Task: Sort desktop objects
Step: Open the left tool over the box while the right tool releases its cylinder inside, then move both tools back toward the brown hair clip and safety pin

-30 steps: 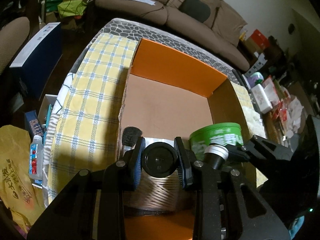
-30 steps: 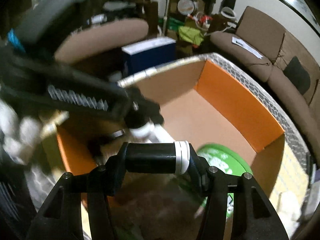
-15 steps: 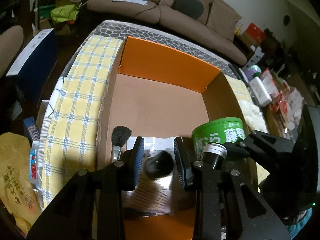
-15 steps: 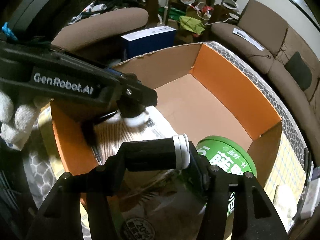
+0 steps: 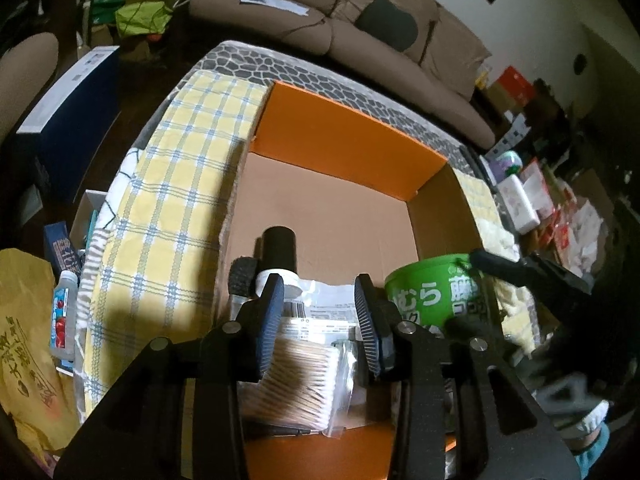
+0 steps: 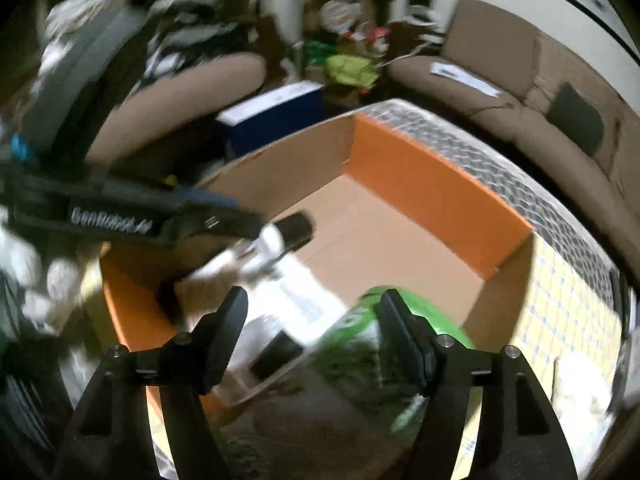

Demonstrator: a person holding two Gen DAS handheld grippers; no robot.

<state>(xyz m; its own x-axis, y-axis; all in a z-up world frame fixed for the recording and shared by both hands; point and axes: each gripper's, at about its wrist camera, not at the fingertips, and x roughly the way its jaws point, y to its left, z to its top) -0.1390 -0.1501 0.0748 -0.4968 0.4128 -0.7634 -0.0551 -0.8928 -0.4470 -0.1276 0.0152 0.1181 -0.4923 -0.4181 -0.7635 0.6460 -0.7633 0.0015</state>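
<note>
While both grippers hang over the cardboard box [image 5: 340,216], neither one holds anything. Seen from the left wrist, the left gripper [image 5: 320,320] has its two blue-padded fingers [image 5: 270,320] spread apart above the near end of the box, with a clear bag of cotton swabs [image 5: 296,384] lying on the box floor in the gap between them. Just beyond the left finger a black bottle with a white collar [image 5: 280,256] lies on its side on the box floor, its black end pointing toward the far orange wall. Touching or just beside the bottle on its left is the dark head of a makeup brush [image 5: 243,276]. A green tub with white lettering [image 5: 432,292] sits in the near right corner of the box. Left of the box, a yellow checked cloth [image 5: 172,216] covers the table. From the right wrist, where the view is blurred, the right gripper [image 6: 316,340] also has its fingers wide apart with nothing between them, above the green tub and a pale packet. The black bottle shows there too, at the tip of the left gripper, though the blur hides whether they touch. A brown sofa [image 5: 360,28] stands beyond the far end of the table.
</note>
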